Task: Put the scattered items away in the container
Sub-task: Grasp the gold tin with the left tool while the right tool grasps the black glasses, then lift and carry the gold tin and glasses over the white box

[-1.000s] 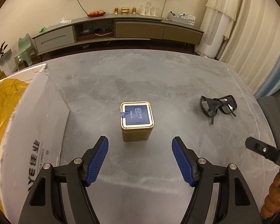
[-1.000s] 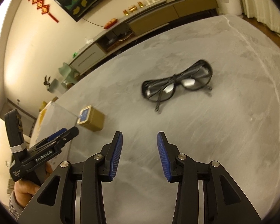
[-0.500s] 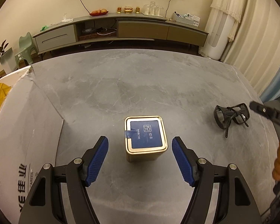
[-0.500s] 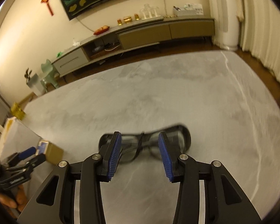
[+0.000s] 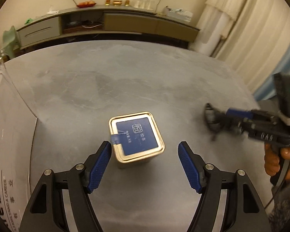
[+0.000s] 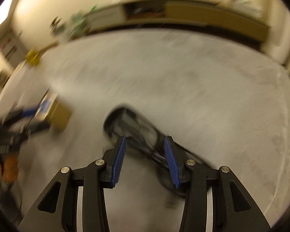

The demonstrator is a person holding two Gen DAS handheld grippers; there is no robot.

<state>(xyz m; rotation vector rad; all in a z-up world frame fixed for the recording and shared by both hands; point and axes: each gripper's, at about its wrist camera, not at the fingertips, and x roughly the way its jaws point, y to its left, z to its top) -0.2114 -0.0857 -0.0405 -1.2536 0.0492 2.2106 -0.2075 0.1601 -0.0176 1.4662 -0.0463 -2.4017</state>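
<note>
A gold tin with a blue lid [image 5: 136, 136] stands on the grey table, right in front of my left gripper [image 5: 145, 148], which is open with the tin's near side between its blue pads. Black glasses [image 6: 133, 129] lie on the table between the fingers of my right gripper [image 6: 145, 144], which is open around them; that view is blurred. From the left wrist view the glasses [image 5: 212, 118] show at the right under my right gripper [image 5: 235, 114]. The white cardboard box [image 5: 7, 127] stands at the left.
The grey marble table [image 5: 125, 81] stretches ahead. Behind it a long low cabinet [image 5: 106, 25] lines the wall, with curtains [image 5: 251, 38] at the right. A hand [image 5: 278, 158] holds the right gripper's handle. In the right wrist view the tin [image 6: 54, 112] and the left gripper [image 6: 23, 121] show at the left.
My left gripper has closed in on the tin, which now sits between its pads. My right gripper has dropped over the glasses and turned; its fingers stay open.
</note>
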